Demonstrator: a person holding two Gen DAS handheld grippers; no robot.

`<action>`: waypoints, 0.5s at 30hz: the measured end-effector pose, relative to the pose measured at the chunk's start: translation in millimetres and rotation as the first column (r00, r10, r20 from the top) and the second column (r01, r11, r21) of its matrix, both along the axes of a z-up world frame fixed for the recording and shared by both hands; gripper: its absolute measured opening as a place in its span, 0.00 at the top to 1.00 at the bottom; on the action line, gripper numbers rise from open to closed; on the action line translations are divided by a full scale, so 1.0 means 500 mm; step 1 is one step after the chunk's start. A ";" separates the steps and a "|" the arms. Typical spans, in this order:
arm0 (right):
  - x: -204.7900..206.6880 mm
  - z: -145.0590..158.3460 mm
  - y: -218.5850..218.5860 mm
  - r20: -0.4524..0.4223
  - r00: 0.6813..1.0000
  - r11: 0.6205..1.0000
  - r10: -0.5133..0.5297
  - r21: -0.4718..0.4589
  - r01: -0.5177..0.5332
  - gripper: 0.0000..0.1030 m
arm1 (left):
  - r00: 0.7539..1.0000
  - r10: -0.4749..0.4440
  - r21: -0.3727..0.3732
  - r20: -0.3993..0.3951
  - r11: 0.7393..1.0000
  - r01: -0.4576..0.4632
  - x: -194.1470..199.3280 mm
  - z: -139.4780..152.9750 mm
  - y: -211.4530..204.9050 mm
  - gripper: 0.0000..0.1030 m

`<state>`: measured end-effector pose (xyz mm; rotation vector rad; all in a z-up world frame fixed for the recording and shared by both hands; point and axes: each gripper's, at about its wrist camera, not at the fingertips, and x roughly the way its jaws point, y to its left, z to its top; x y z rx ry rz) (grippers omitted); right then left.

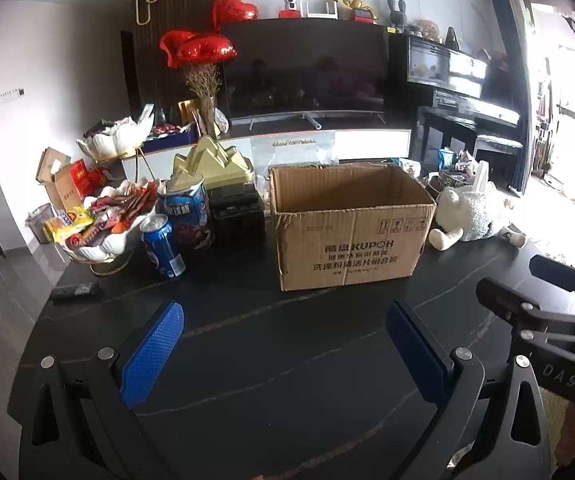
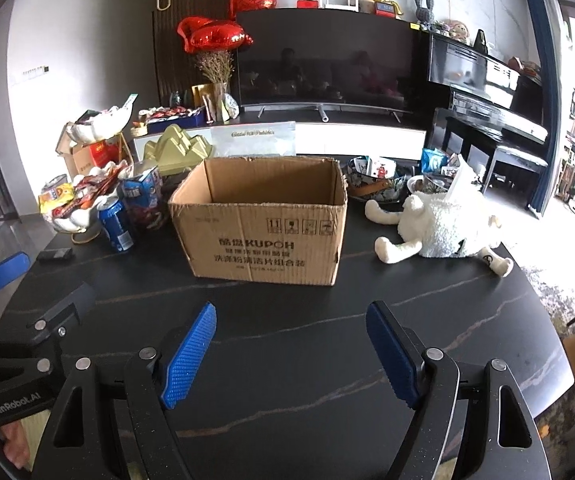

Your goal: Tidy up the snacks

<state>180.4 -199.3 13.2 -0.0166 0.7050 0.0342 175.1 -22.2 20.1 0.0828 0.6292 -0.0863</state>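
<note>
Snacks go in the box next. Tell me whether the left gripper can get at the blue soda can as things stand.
Probably yes. The left gripper is open and empty over bare table, and the blue soda can stands at the cluster's front edge, left of the cardboard box, with nothing in front.

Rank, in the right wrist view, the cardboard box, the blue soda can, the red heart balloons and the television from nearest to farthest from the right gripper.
From the right gripper:
1. Cardboard box, straight ahead on the table.
2. Blue soda can, ahead to the left, beside the snack dish.
3. Red heart balloons and television, against the far wall; too close to call.
</note>
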 end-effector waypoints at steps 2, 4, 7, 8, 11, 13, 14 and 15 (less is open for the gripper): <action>-0.005 -0.004 0.001 0.000 1.000 1.000 -0.002 -0.001 0.002 0.24 | 1.000 0.000 0.000 0.001 1.000 0.000 -0.003 -0.004 0.001 0.00; -0.010 -0.007 0.003 0.000 1.000 1.000 -0.001 0.003 0.001 0.24 | 1.000 0.005 0.000 0.006 1.000 -0.005 -0.003 -0.005 0.001 0.00; -0.011 -0.008 0.003 0.001 1.000 1.000 0.002 0.003 -0.002 0.24 | 1.000 0.004 -0.011 0.004 1.000 -0.004 -0.006 -0.007 0.003 0.00; -0.012 -0.009 0.003 0.002 1.000 1.000 -0.001 0.004 0.001 0.24 | 1.000 0.002 -0.018 0.004 1.000 -0.002 -0.006 -0.008 0.004 0.00; -0.015 -0.011 0.002 0.003 1.000 1.000 -0.002 0.009 0.002 0.24 | 1.000 -0.001 -0.020 0.010 1.000 0.001 -0.010 -0.008 0.005 0.00; -0.021 -0.012 0.002 0.003 1.000 1.000 -0.002 0.013 0.002 0.24 | 1.000 -0.006 -0.013 0.015 1.000 0.006 -0.012 -0.008 0.002 0.00; -0.022 -0.014 0.001 0.001 1.000 1.000 -0.003 0.017 0.003 0.24 | 1.000 -0.009 -0.013 0.019 1.000 0.009 -0.013 -0.008 0.002 0.00; -0.023 -0.014 0.000 0.001 1.000 1.000 -0.002 0.020 0.002 0.24 | 1.000 -0.010 -0.012 0.023 1.000 0.010 -0.015 -0.006 0.002 0.00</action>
